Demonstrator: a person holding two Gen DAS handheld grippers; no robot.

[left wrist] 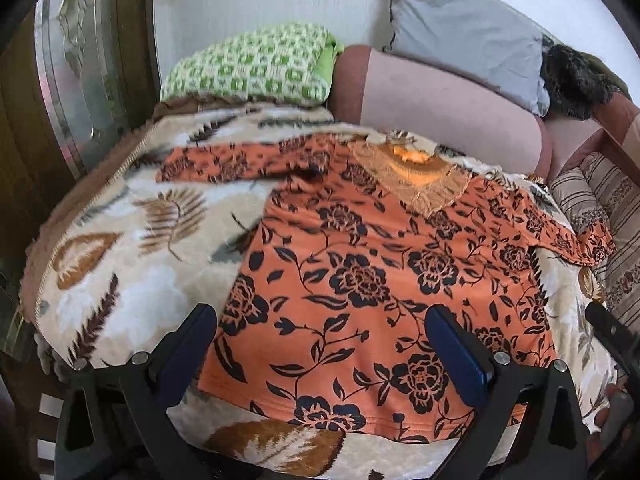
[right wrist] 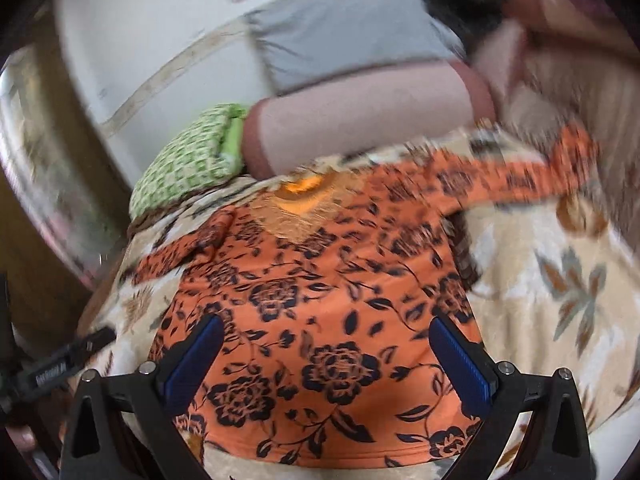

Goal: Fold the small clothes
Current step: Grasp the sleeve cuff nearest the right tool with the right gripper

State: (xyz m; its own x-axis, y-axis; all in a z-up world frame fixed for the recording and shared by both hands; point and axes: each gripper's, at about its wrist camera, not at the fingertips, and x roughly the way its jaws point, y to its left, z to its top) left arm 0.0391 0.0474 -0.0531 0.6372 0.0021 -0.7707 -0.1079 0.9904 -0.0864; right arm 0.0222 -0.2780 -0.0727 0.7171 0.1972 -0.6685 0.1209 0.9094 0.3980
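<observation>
Both jaws released: our left gripper (left wrist: pixel 322 344) and right gripper (right wrist: pixel 328 354) hover over the orange floral top (left wrist: pixel 360 280), centre frame, spread flat, sleeves out. Leaf-print blanket (left wrist: pixel 120 240) lies bare at left; cushions (left wrist: pixel 440 108) crowd the upper edge.

Right wrist view, motion-blurred. Right claw (right wrist: pixel 326 354) wide apart, nothing between the blue pads (right wrist: pixel 192 360), hovering over the lower part of the orange floral top (right wrist: pixel 320 320). Top lies flat on the leaf-print blanket (right wrist: pixel 560 300), one sleeve (right wrist: pixel 500 184) stretched rightward. Green patterned cushion (right wrist: pixel 180 160) beyond it.
</observation>
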